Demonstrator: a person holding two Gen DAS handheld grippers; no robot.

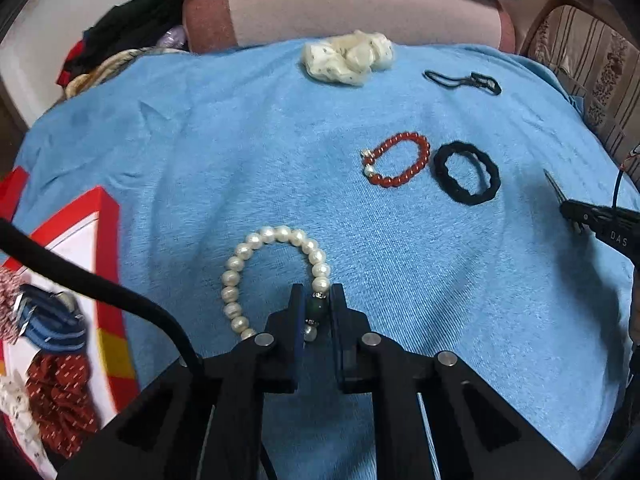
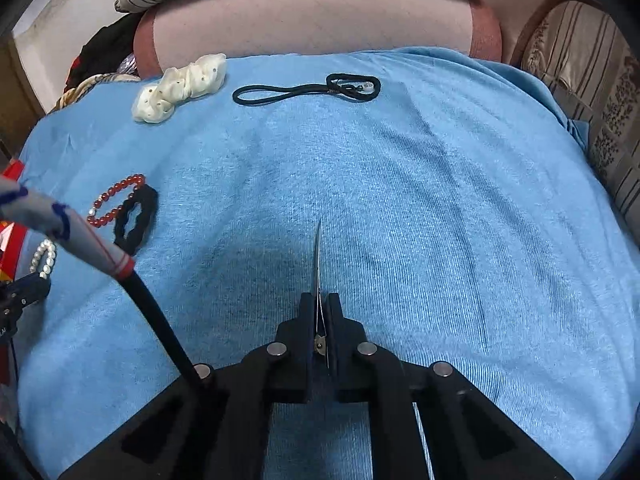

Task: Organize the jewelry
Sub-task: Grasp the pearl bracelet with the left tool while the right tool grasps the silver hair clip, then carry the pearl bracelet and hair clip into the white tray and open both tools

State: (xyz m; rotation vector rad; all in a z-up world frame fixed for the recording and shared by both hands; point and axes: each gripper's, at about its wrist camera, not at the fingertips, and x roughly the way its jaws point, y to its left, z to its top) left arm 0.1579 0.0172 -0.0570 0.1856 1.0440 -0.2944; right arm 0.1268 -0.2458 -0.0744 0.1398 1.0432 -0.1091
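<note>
My left gripper (image 1: 316, 300) is shut on a white pearl bracelet (image 1: 256, 276), pinching its dark green bead just above the blue cloth (image 1: 200, 152). A red bead bracelet (image 1: 398, 160) and a black scrunchie (image 1: 466, 172) lie side by side ahead to the right. My right gripper (image 2: 320, 304) is shut on a thin metal hair clip (image 2: 318, 256) that points forward over the cloth. It shows at the right edge of the left wrist view (image 1: 576, 216). A red-rimmed box (image 1: 80, 280) at the left holds several scrunchies.
A cream scrunchie (image 1: 348, 58) and thin black hair ties (image 1: 464, 80) lie at the cloth's far edge. A pink cushion (image 1: 340, 8) stands behind. Patterned upholstery (image 1: 592, 80) is at the right. Clothes (image 1: 120, 36) are piled at the far left.
</note>
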